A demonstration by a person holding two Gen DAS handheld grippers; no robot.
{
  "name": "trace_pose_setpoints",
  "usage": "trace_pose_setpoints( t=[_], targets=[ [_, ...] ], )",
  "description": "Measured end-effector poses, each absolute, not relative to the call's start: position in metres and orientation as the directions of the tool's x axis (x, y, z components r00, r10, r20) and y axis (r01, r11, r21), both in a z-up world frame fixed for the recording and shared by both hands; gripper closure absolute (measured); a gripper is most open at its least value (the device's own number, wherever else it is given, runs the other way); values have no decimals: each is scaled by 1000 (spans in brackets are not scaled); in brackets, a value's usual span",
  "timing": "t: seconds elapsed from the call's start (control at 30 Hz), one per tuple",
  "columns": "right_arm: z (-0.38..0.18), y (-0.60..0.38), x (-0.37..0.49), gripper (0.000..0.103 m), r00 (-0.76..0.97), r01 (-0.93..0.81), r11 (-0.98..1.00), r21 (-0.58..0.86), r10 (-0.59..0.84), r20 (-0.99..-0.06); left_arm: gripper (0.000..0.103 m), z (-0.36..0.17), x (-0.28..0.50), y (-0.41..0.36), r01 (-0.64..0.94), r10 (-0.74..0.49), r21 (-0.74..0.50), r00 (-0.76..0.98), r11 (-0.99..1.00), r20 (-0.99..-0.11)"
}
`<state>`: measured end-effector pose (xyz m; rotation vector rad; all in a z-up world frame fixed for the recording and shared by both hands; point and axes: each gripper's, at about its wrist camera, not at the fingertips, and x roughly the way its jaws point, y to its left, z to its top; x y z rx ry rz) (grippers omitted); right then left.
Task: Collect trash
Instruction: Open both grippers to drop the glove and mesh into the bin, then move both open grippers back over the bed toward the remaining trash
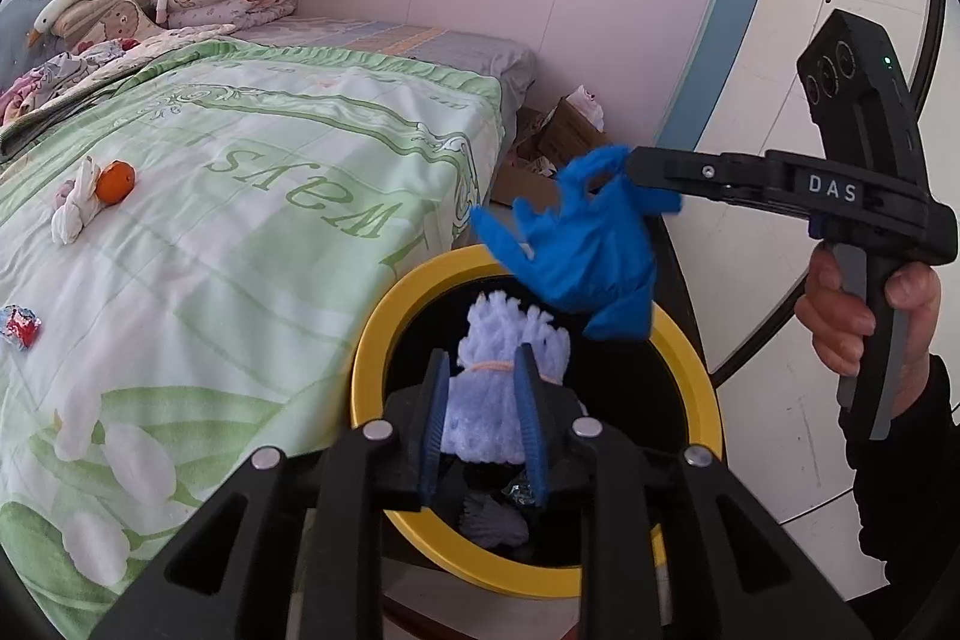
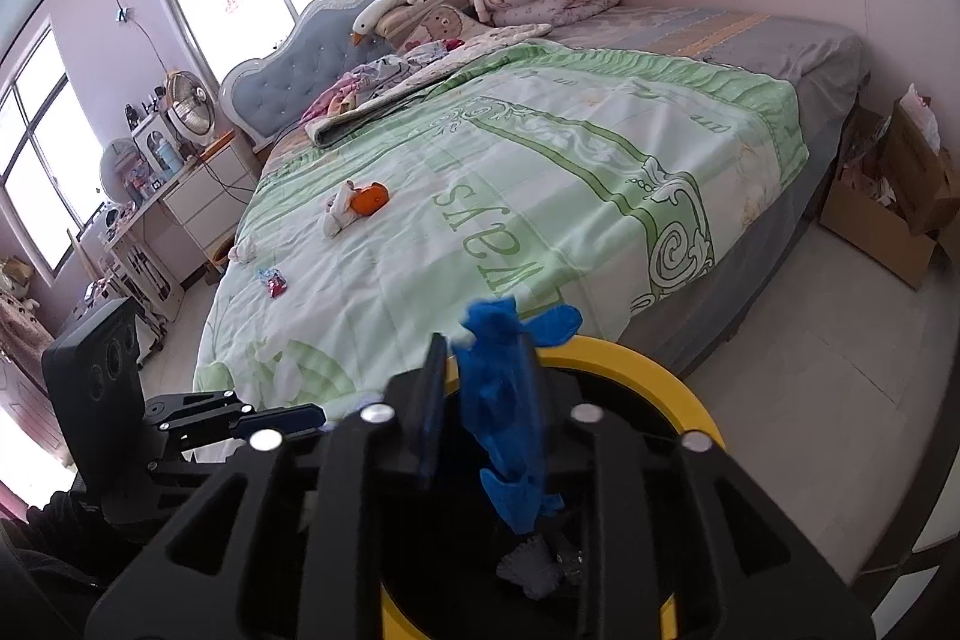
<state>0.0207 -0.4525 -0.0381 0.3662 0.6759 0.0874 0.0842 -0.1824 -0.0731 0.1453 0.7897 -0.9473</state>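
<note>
Two grippers are hovering over the yellow-rimmed bin (image 1: 369, 340). Left gripper (image 1: 483, 421) is pinching a pale blue cloth (image 1: 498, 400); right gripper (image 2: 480, 400) is gripping a blue glove (image 1: 585, 244), dangling directly above the opening.

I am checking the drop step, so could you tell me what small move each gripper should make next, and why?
Probably open both grippers. The left gripper holds the pale blue cloth over the yellow-rimmed bin, and the right gripper holds the blue glove above its rim, so both should fall inside.
</note>
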Motion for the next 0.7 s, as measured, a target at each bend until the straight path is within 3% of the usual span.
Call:
trace_pose_setpoints(
  t=[0.2, 0.7],
  targets=[
    [-38, -457, 21, 68, 783, 67, 929, 364, 177, -597, 64, -71, 85, -178, 768, -682, -232, 334, 597, -651],
    [-24, -436, 57, 69, 802, 30, 947, 319, 168, -574, 63, -59, 117, -132, 684, -639, -211, 462, 698, -615]
  ],
)
